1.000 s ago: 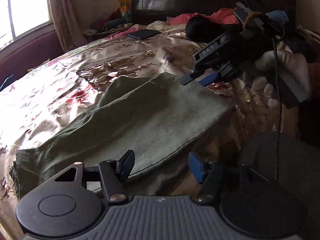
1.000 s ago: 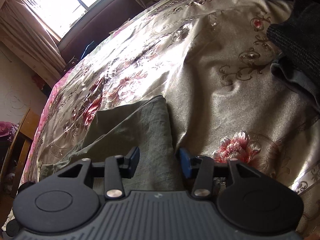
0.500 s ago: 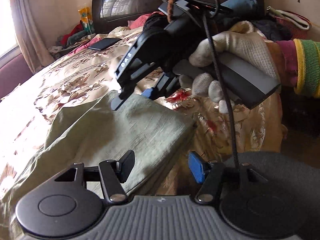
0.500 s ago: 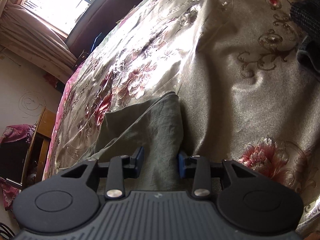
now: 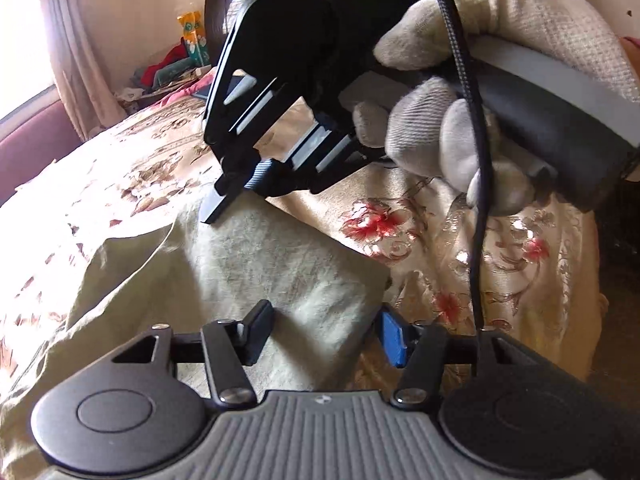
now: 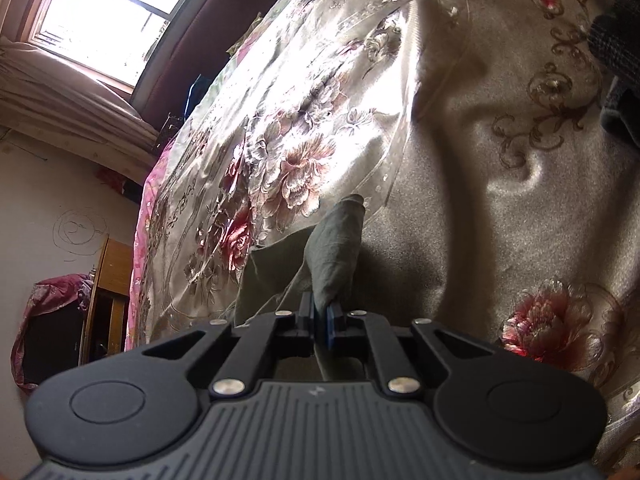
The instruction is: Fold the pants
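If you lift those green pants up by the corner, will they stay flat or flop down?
Probably flop: the pants already bunch and droop where the right gripper pinches them. They look thin and light, wrinkling easily. On the shiny bedspread they may slide when pulled.

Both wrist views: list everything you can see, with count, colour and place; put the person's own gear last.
pants: one, olive green, lying on the bed, one corner pinched up
bedspread: one, gold satin with red flowers, covering the bed
headboard: one, dark brown, far end of the bed
window: one, bright, beyond the bed
curtain: one, beige, beside the window
dark garment: one, black-grey, right edge of the bed
wooden cabinet: one, brown, by the wall
left gripper: black, open over the pants' near edge
right gripper: black, shut on the pants' corner
right hand: white knit glove, holding the gripper handle
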Demonstrator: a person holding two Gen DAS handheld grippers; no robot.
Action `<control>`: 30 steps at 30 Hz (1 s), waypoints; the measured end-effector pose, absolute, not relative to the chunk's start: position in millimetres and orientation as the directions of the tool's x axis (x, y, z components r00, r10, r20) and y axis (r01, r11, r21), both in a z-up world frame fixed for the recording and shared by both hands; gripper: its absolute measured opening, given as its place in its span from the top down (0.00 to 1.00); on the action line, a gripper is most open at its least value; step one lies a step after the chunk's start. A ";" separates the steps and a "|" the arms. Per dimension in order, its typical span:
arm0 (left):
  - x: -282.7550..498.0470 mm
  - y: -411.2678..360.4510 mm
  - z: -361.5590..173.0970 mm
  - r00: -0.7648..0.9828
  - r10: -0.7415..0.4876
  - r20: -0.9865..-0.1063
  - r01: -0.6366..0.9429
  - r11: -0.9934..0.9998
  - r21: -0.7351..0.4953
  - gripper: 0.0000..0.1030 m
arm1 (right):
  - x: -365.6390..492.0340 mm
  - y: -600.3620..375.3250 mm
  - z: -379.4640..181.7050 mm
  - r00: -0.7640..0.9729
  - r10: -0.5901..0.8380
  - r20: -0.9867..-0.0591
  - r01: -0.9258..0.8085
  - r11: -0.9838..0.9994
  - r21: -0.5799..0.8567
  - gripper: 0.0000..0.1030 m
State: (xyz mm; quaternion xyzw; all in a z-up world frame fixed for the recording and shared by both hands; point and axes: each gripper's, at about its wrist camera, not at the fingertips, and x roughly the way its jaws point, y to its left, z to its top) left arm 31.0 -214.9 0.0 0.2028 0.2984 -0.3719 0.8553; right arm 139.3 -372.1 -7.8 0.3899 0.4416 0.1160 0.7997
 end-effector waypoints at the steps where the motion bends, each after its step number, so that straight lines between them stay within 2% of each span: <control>1: 34.0 -213.6 -2.0 0.543 -0.505 -0.671 0.751 0.649 0.120 0.48 | 141.6 -371.7 -11.0 0.566 0.541 -0.623 0.159 0.669 0.726 0.89; 3: 38.1 -206.8 -3.4 0.535 -0.506 -0.677 0.747 0.658 0.098 0.57 | 146.5 -368.8 -17.0 0.535 0.557 -0.635 0.147 0.679 0.720 0.84; 5: 39.4 -201.4 -2.1 0.525 -0.522 -0.673 0.745 0.664 0.066 0.60 | 153.4 -365.2 -23.5 0.507 0.543 -0.669 0.143 0.713 0.687 0.62; 6: 40.7 -199.3 -1.3 0.516 -0.531 -0.672 0.744 0.667 0.044 0.64 | 156.8 -363.1 -27.7 0.496 0.523 -0.693 0.143 0.738 0.660 0.61; 8: 45.2 -194.4 0.3 0.494 -0.555 -0.669 0.737 0.675 -0.016 0.67 | 158.3 -361.7 -32.6 0.504 0.484 -0.716 0.171 0.756 0.632 0.79; 10: 49.5 -182.5 6.1 0.479 -0.590 -0.650 0.726 0.682 -0.084 0.70 | 153.9 -362.9 -26.3 0.533 0.479 -0.697 0.178 0.742 0.646 0.93; 17: 57.9 -101.4 43.4 0.479 -0.713 -0.512 0.647 0.681 -0.344 0.71 | 145.6 -329.1 36.4 0.596 0.525 -0.607 0.085 0.711 0.698 0.93; 21: 52.1 -30.8 56.3 0.556 -0.699 -0.450 0.556 0.715 -0.424 0.71 | 161.1 -264.4 66.4 0.569 0.564 -0.598 -0.022 0.737 0.675 0.93; 25: 39.4 35.1 51.6 0.642 -0.624 -0.445 0.447 0.777 -0.444 0.71 | 179.0 -179.9 73.3 0.498 0.584 -0.641 -0.150 0.786 0.599 0.93; 30: 28.6 88.5 27.8 0.684 -0.545 -0.485 0.301 0.816 -0.494 0.71 | 188.5 -87.2 48.5 0.382 0.579 -0.721 -0.246 0.815 0.525 0.93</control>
